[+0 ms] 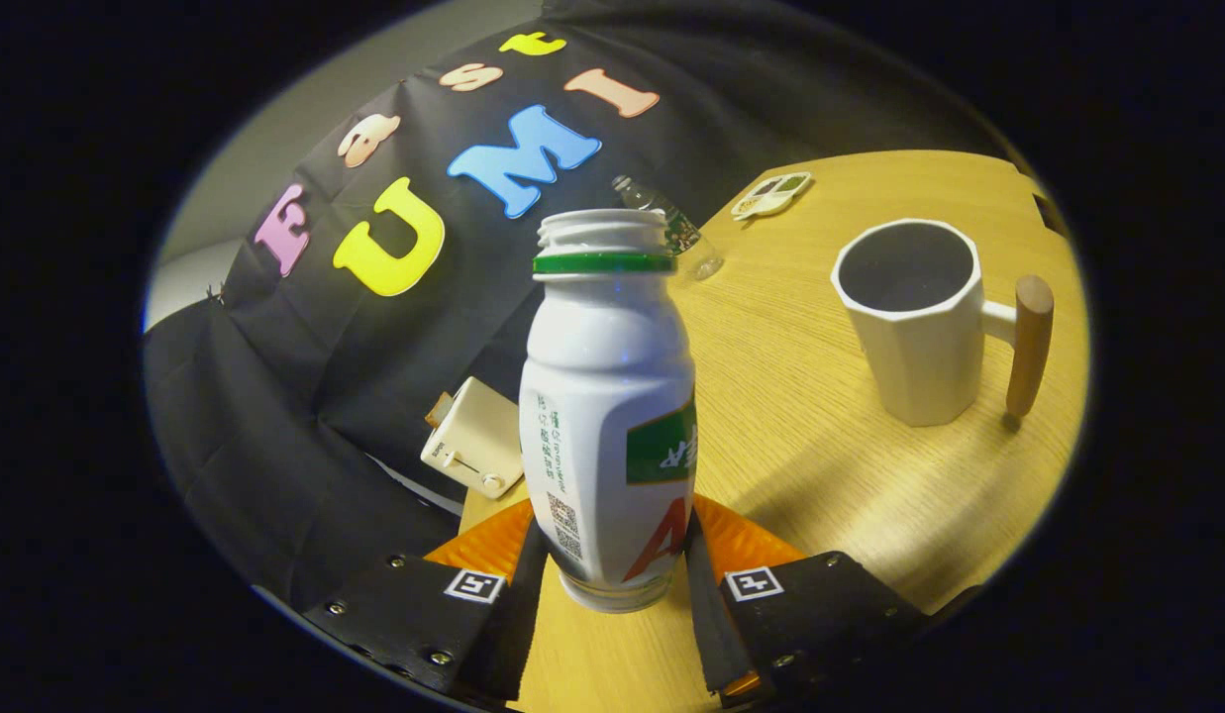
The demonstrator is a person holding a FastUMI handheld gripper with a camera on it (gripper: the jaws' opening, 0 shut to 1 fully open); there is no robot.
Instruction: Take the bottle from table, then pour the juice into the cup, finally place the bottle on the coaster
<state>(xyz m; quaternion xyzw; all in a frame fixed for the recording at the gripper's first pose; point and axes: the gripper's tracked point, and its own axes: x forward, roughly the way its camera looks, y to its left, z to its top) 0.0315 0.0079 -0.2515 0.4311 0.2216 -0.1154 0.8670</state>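
Observation:
A white plastic bottle (609,396) with a green neck ring and no cap stands upright between my fingers. My gripper (615,569) is shut on the bottle's lower body, one finger pressing on each side. An orange coaster (746,543) lies on the wooden table (800,436) right behind the bottle's base, showing on both sides of it. Whether the bottle rests on the coaster or hangs just over it, I cannot tell. The white faceted cup (914,332) with a wooden handle stands beyond the fingers to the right, its inside dark.
A cream box-shaped appliance (473,436) sits at the table's left edge just past the left finger. A clear plastic bottle (676,230) lies at the far edge, and a small flat card-like thing (770,194) lies near it.

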